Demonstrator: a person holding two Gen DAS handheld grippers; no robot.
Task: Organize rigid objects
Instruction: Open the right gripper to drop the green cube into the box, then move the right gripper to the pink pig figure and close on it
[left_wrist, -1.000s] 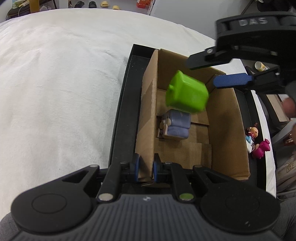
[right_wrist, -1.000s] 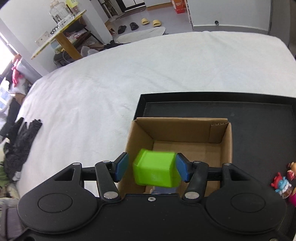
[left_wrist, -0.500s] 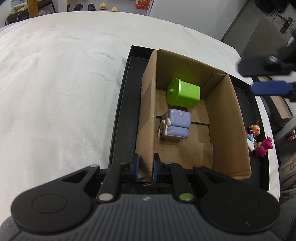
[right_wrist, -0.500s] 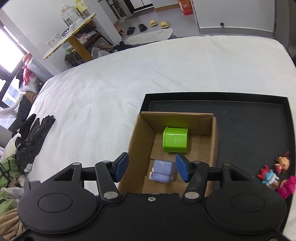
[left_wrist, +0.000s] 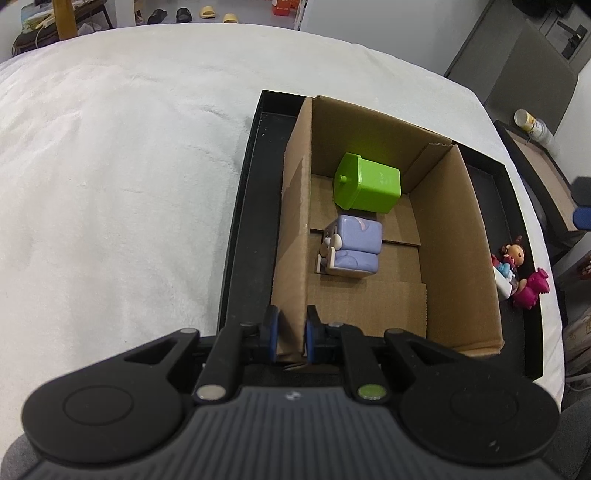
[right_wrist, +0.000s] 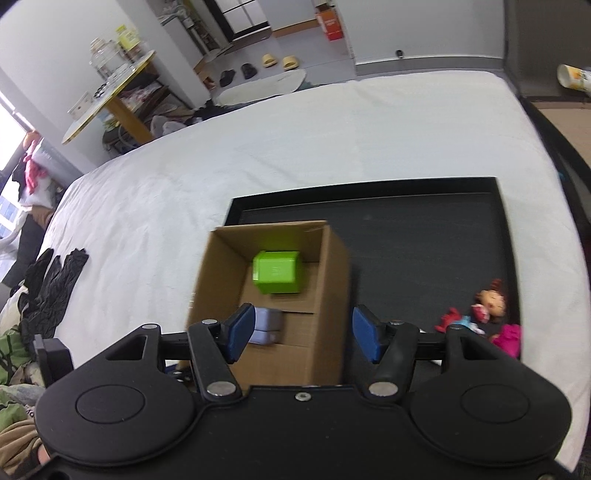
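Little legible text showed. The green bin toy (left_wrist: 367, 182) in the cardboard box (left_wrist: 458, 236) carried faint embossed characters on its side, too small to read. A label on the can (right_wrist: 574, 76) was blurred, unreadable in both views.

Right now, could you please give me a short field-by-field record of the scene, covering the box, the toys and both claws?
box: cardboard box standing in black tray on white bedding
in box: green block at far end, purple toy nearer
outside box: small figurines on the tray
left claw: shut on the box's near wall
right claw: open, empty, above the box
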